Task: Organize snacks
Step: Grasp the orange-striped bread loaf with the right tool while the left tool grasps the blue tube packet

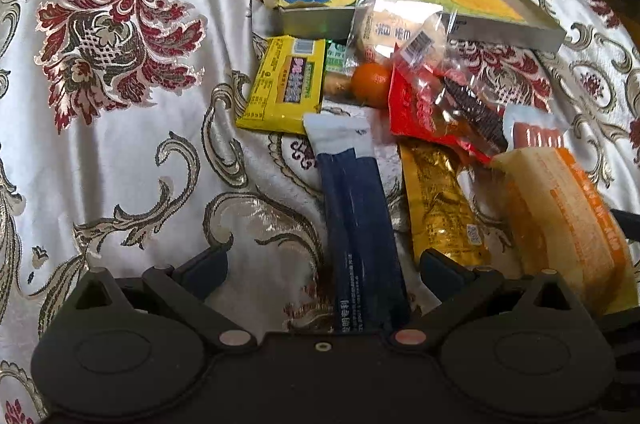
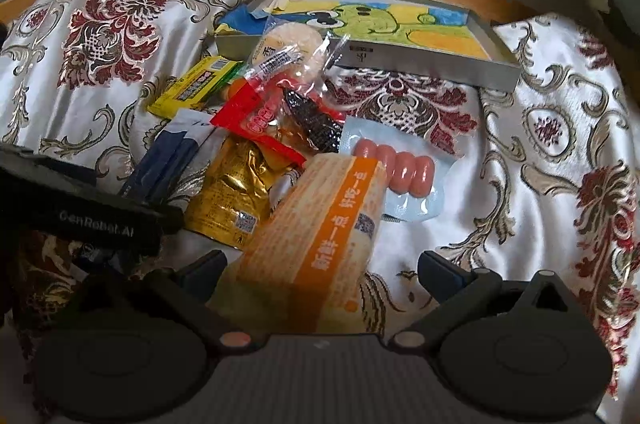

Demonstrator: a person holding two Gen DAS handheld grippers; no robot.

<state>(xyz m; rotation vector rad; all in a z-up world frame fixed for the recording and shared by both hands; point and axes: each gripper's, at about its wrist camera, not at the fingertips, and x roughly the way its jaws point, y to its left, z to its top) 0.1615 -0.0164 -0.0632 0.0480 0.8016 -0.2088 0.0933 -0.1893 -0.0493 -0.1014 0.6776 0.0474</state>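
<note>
Now both tongs spread wide: left tongs (image 1: pixel 322 274) straddle blue packet (image 1: pixel 362 224), right tongs (image 2: pixel 320 270) straddle orange packet (image 2: pixel 320 224). Snacks piled near tray (image 2: pixel 432 65); light, crinkly, slippery; pinch mid-body.

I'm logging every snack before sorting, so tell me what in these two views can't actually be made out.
- Orange fruit: left wrist view, partly behind the red packet.
- Dark blue sachet: near end hidden under the left gripper.
- Orange-striped bread pack: right wrist view, blurred up close; near end hidden behind the right gripper.
- Gold pouch: print too small to read.
- Grey tray: its inside partly hidden by the round cracker pack.
</note>
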